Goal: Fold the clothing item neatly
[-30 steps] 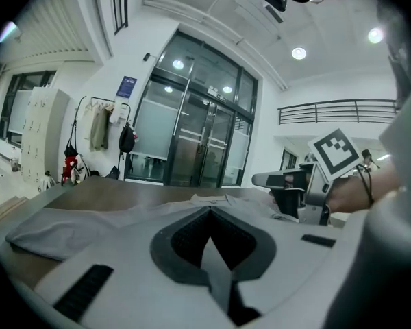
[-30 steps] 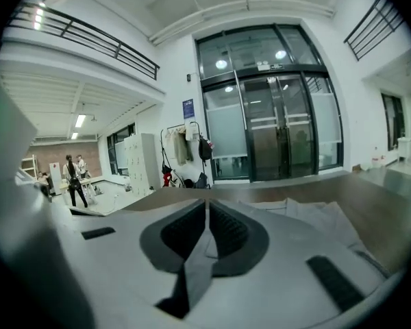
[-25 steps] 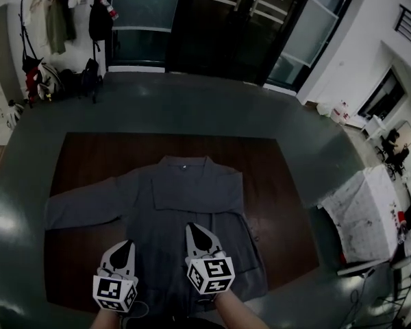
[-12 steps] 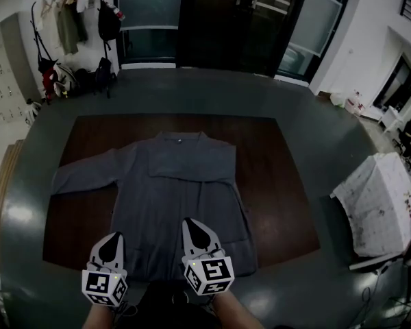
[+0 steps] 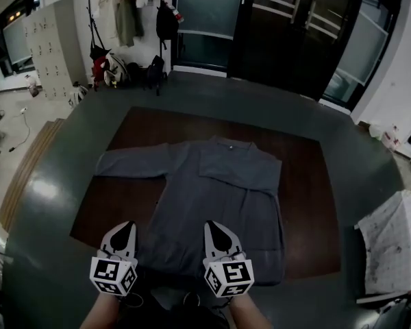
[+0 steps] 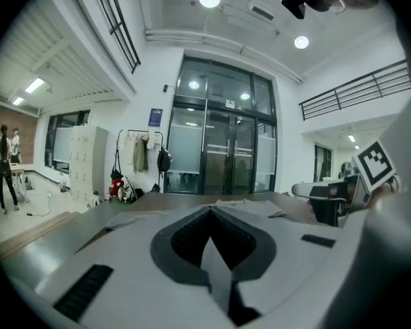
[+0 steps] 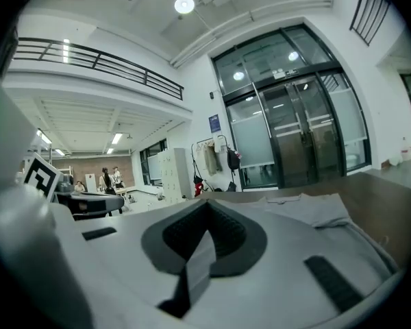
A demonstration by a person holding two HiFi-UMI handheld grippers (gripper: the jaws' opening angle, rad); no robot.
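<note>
Evidently, shirt hem inside both grippers

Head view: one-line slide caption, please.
Left gripper and right gripper pinch the near hem of a grey shirt spread on a dark table.

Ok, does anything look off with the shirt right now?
Only one thing: the shirt is lopsided. Its left sleeve lies stretched out across the table, while the right side is already folded in. Nothing looks torn or spilled.
</note>
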